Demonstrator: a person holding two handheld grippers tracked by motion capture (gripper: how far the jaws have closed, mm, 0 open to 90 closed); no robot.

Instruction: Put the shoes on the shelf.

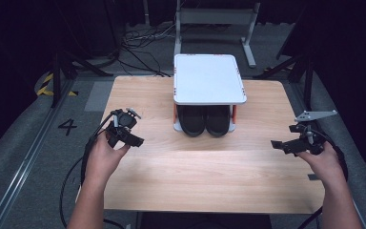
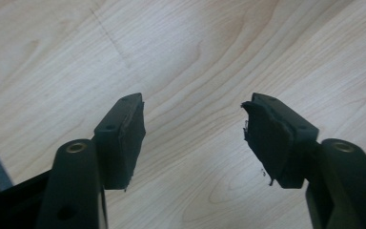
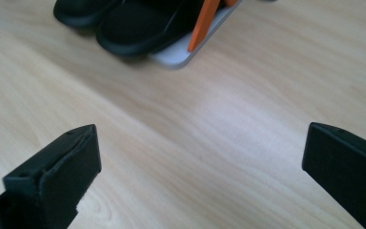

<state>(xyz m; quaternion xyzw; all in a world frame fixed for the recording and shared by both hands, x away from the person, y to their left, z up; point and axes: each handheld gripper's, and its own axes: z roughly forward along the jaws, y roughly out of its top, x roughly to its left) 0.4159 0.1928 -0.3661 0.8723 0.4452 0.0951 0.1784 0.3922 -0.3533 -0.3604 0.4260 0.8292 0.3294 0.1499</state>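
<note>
A white two-shelf rack [image 1: 208,78] with orange posts stands at the table's far middle. On its lower shelf sits a pair of black shoes [image 1: 205,120], toes toward me. In the right gripper view the black shoes [image 3: 133,24] rest on the rack's pale base [image 3: 174,58] beside an orange post [image 3: 204,24]. My left gripper [image 1: 132,139] is at the table's left edge, well left of the rack. Its jaws [image 2: 195,124] are open over bare wood. My right gripper [image 1: 281,145] hovers near the right edge, pointing left. Its jaws [image 3: 202,148] stand wide open, holding nothing.
The wooden table [image 1: 205,181] has bare room in front of the rack. A grey metal frame [image 1: 217,19] stands on the floor behind the table. Dark stands and cables lie on the floor at the back left [image 1: 76,62].
</note>
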